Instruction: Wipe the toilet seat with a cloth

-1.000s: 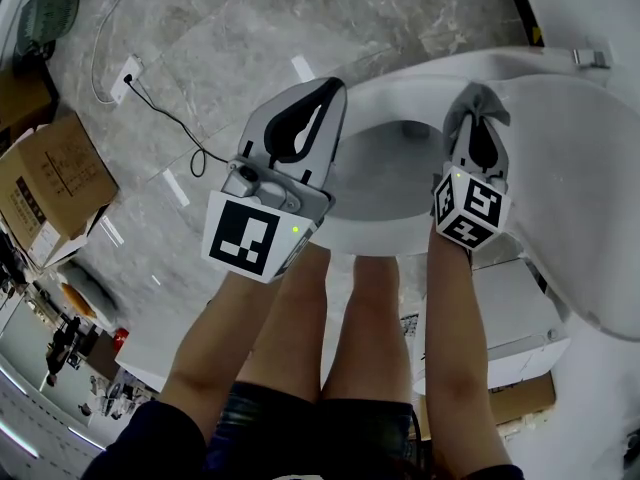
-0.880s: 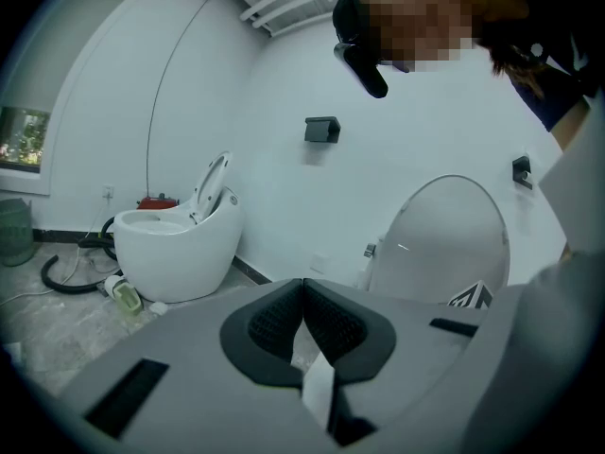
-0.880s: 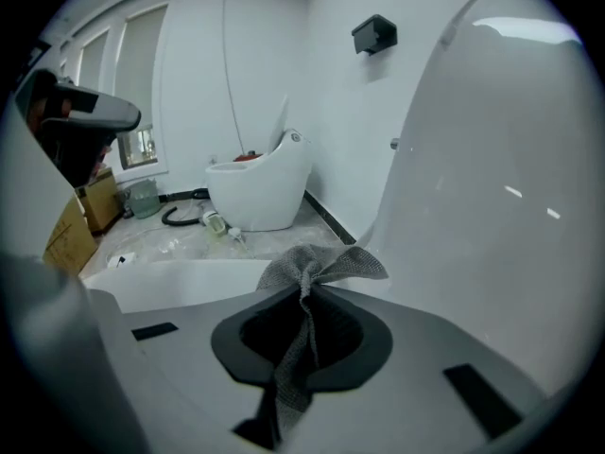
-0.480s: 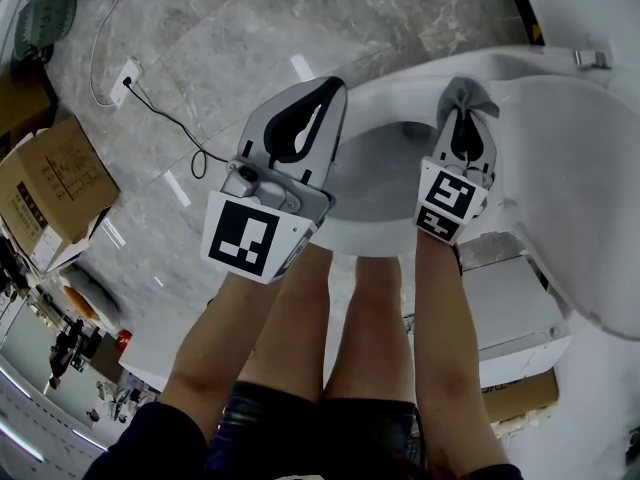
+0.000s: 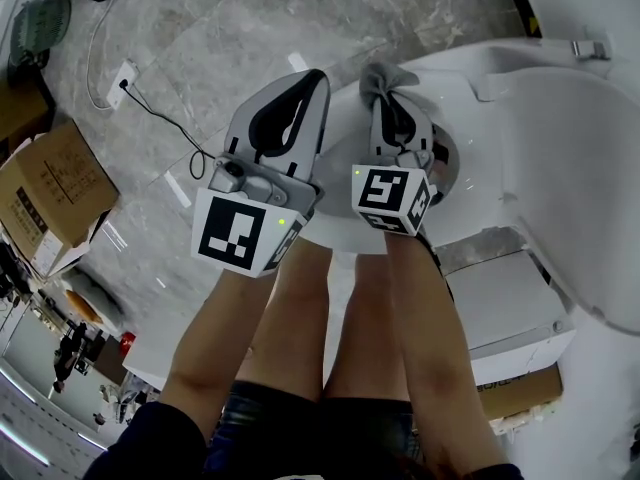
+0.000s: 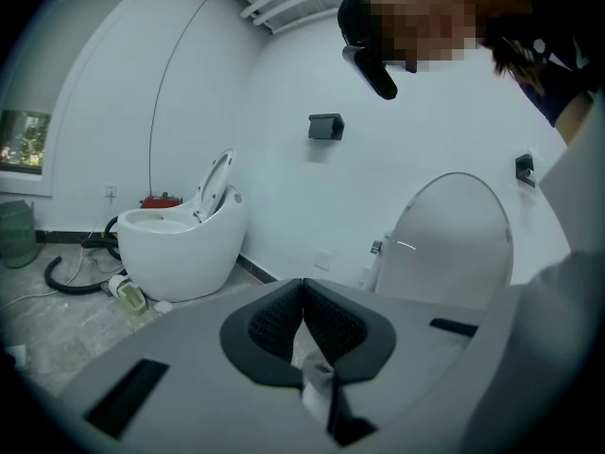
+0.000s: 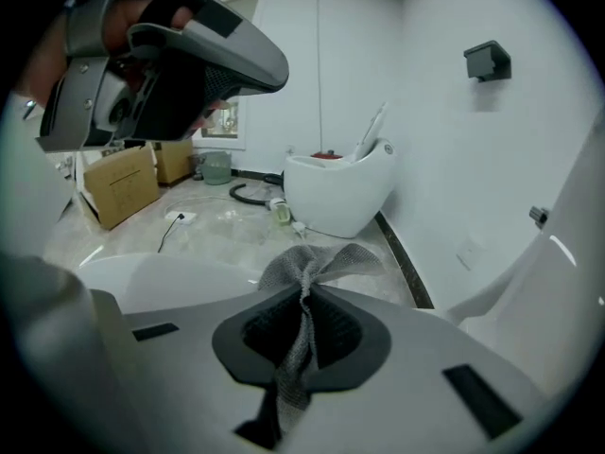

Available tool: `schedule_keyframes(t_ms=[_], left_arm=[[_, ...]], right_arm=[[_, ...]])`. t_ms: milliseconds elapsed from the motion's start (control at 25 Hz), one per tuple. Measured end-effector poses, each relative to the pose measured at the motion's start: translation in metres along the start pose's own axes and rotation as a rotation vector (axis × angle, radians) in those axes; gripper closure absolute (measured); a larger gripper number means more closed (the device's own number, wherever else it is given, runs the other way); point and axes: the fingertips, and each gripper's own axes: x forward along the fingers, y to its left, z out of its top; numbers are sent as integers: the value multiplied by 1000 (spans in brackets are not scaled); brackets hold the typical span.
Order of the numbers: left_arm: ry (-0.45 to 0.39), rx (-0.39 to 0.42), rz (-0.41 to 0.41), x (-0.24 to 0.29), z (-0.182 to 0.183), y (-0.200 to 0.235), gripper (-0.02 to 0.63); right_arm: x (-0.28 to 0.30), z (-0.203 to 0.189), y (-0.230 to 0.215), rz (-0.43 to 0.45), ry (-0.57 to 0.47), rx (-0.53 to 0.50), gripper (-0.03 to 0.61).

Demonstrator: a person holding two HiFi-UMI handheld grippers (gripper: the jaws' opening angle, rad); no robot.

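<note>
Head view: at 9 o'clock a cardboard box (image 5: 55,193) sits on the floor. Near 12 o'clock the left gripper (image 5: 312,80) has its fingers pressed together, holding nothing. Just beside it, toward 1 o'clock, the right gripper (image 5: 383,96) pinches the grey cloth (image 5: 385,76), which bunches out over the toilet seat (image 5: 455,83).

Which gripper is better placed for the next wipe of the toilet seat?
Right. The right gripper is shut on the grey cloth, whose tip hangs at the toilet seat rim. The left gripper has its jaws together with no cloth.
</note>
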Motion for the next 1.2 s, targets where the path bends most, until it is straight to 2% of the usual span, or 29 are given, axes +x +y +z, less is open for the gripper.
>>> schedule_keyframes(t_ms=[80, 320, 440, 520, 760, 960, 1080, 1200], left_arm=[[0, 3, -2, 0, 1, 0, 594], [-5, 3, -3, -4, 4, 2, 594], [-12, -1, 5, -6, 5, 6, 594], [-15, -4, 11, -8, 6, 10, 594], [-20, -9, 31, -13, 5, 18, 594], [-17, -2, 35, -14, 5, 19, 594], [-18, 3, 27, -14, 5, 14, 594], [-21, 5, 18, -14, 6, 10, 594]], right_arm=[[-1, -5, -10, -6, 7, 10, 543], [-29, -47, -95, -274, 93, 157, 543], [-39, -56, -107, -330, 105, 172, 543], [-34, -54, -95, -304, 102, 150, 545], [-6, -20, -8, -76, 33, 28, 546], [-5, 6, 71, 143, -40, -156, 548], [-6, 2, 66, 156, -40, -191, 545], [-7, -23, 22, 49, 40, -146, 545]])
